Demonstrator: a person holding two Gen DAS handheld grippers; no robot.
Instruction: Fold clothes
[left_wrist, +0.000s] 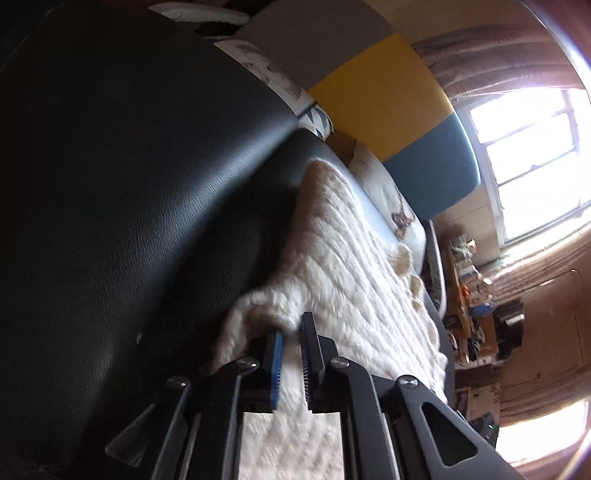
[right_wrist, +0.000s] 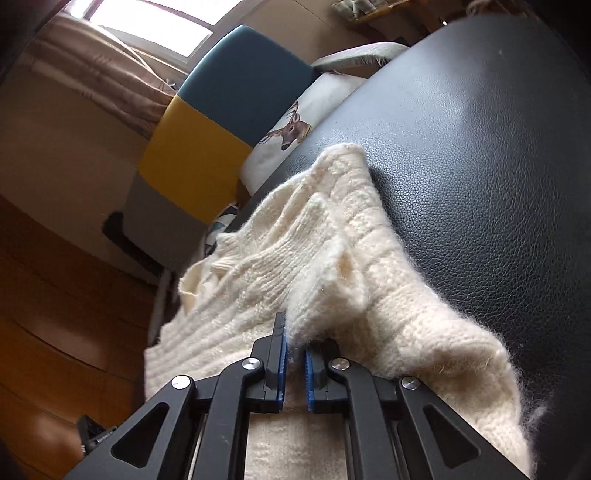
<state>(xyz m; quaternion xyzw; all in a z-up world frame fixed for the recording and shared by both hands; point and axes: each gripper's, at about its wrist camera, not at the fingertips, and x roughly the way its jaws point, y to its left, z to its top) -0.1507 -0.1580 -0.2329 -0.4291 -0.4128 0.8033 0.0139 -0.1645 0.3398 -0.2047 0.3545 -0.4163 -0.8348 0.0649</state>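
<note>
Both grippers, left (left_wrist: 291, 330) and right (right_wrist: 294, 338), pinch raised edges of the cream cable-knit wool sweater (right_wrist: 295, 236) lying on the black leather seat (right_wrist: 480, 147): mid-fold, next carry both edges across together, evenly.

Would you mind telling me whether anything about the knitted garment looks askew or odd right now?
Nothing damaged. The cream knitted sweater lies bunched and uneven on the black leather surface, with both tongs, left and right, pinching raised folds.
</note>
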